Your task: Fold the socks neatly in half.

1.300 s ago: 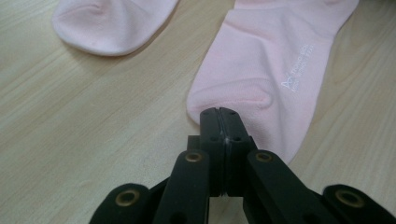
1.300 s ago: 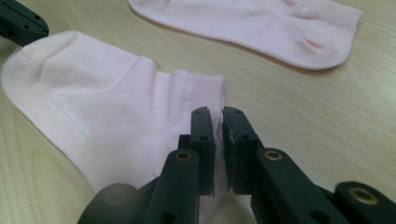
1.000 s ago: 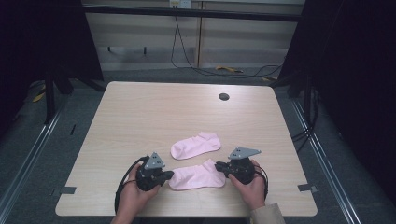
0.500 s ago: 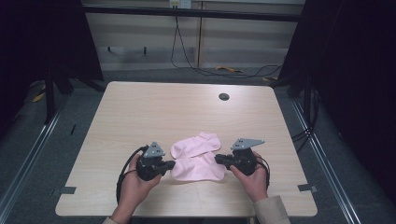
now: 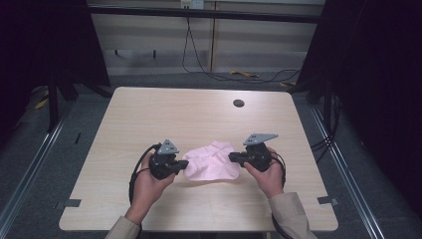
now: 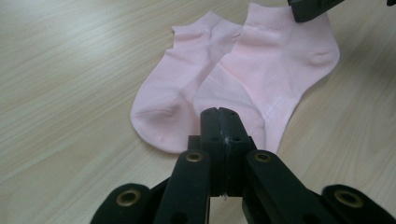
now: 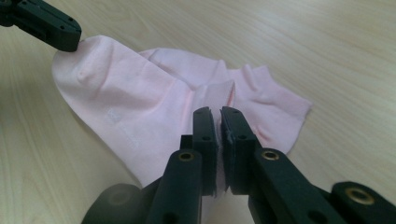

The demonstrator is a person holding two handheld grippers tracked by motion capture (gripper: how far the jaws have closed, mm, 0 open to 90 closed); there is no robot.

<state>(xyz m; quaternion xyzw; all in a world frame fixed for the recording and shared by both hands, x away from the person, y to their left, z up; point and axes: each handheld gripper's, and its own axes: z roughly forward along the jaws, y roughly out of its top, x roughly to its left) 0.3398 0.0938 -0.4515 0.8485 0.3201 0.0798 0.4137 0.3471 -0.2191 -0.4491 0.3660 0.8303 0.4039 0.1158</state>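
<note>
Pink sock (image 5: 211, 164) held stretched between both grippers at the near-centre of the wooden table (image 5: 149, 114), overlapping a second pink sock (image 6: 182, 88) lying flat beneath it. Left gripper (image 5: 183, 164): jaws pressed together on the toe end. Right gripper (image 5: 234, 158): jaws pinching the cuff end, fabric visible between them. Dark round hole (image 5: 238, 103) sits well apart, toward the far edge.

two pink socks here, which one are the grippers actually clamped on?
The upper sock, lying partly over the other sock. The left gripper pinches its toe end and the right gripper its cuff end; the lower one lies free on the table.
</note>
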